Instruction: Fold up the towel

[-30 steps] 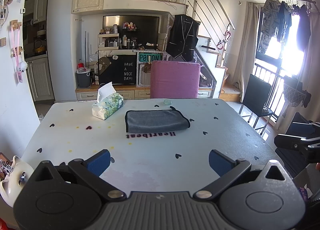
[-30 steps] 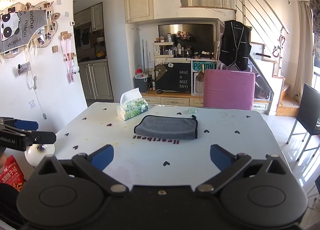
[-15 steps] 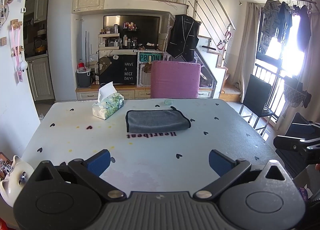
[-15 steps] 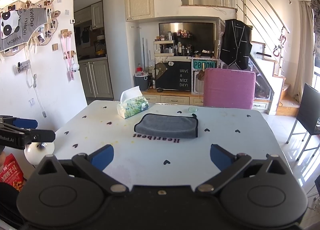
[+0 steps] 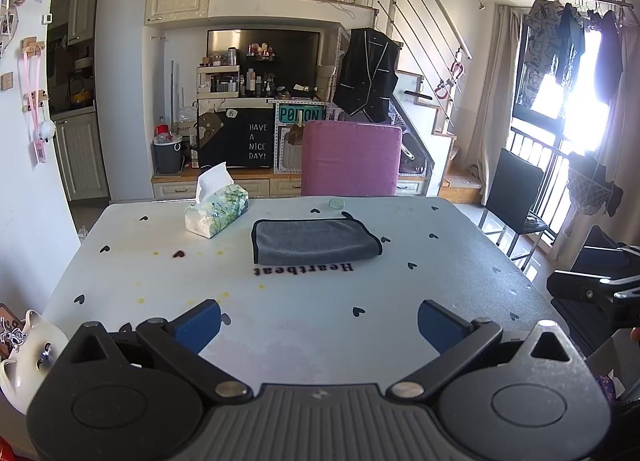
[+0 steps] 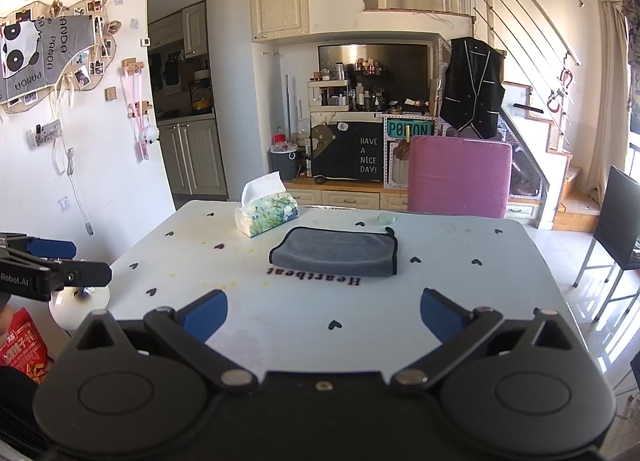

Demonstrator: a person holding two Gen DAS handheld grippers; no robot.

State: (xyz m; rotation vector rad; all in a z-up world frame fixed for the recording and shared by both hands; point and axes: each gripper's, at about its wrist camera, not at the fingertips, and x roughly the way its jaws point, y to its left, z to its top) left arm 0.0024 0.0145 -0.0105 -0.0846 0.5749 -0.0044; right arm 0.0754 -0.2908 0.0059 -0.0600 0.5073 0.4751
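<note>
Across the white table point(image 5: 168, 285), black letters reading "Heartbeat" point(image 5: 304, 269) run just along the near edge of the folded grey towel point(image 5: 314, 247), with a tissue box point(image 5: 216, 213) off to its left. Behind the pink chair point(image 5: 351, 159), a black board says "HAVE A NICE DAY!" point(image 5: 258, 141) beside a teal "POISON" plate point(image 5: 300, 114). Both the left gripper point(image 5: 318, 321) and right gripper point(image 6: 323, 311) hang at the near table edge, fingers spread wide and empty, the towel well ahead of them.
</note>
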